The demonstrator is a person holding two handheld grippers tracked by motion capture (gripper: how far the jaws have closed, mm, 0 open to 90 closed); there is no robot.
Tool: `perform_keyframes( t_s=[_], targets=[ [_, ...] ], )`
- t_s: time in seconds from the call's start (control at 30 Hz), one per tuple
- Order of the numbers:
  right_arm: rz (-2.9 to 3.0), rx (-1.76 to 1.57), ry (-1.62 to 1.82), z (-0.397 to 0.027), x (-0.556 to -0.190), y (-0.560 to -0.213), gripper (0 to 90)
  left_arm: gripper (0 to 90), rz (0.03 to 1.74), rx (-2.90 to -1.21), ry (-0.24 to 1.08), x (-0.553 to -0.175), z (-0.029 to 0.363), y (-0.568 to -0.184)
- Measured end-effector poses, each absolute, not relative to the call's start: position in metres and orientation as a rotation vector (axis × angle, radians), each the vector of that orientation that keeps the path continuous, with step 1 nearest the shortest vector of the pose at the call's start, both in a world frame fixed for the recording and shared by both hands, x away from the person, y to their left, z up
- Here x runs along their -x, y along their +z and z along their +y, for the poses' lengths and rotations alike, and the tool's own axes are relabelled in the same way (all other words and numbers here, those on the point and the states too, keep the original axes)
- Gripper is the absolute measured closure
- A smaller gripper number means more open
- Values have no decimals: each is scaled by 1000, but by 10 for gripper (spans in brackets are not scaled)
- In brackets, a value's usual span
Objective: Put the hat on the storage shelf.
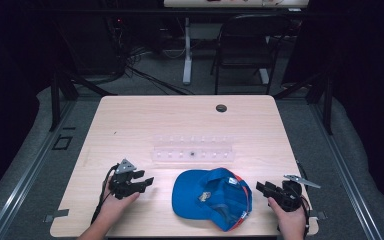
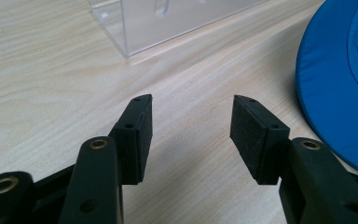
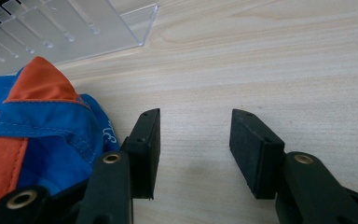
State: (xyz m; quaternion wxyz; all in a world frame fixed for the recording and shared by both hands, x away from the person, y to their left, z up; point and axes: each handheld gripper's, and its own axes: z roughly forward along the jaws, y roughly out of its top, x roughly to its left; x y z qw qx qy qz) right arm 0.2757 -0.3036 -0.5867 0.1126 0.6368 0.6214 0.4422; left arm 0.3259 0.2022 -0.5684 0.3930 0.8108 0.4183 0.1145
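We are holding two grippers low over a pale wooden table (image 1: pixel 130 120), one on each side of a blue cap (image 1: pixel 212 197) lying upside down near the front edge. The left gripper (image 1: pixel 146 181) is pointing right toward the cap's brim; the right gripper (image 1: pixel 261 188) is pointing left toward its orange-trimmed back and looks slightly nearer. Both are resting with jaws spread wide, holding nothing. The cap's long axis is running left to right between them. A clear plastic tray (image 1: pixel 192 149) is sitting just beyond the cap.
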Motion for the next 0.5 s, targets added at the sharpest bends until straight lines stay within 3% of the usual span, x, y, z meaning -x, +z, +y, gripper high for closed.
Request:
perform_keyframes(
  t_s=[0.5],
  targets=[
    [1872,-1872,1308,-299,-276,-577,541,495,1057,-2046,295,-323,204,-566]
  ],
)
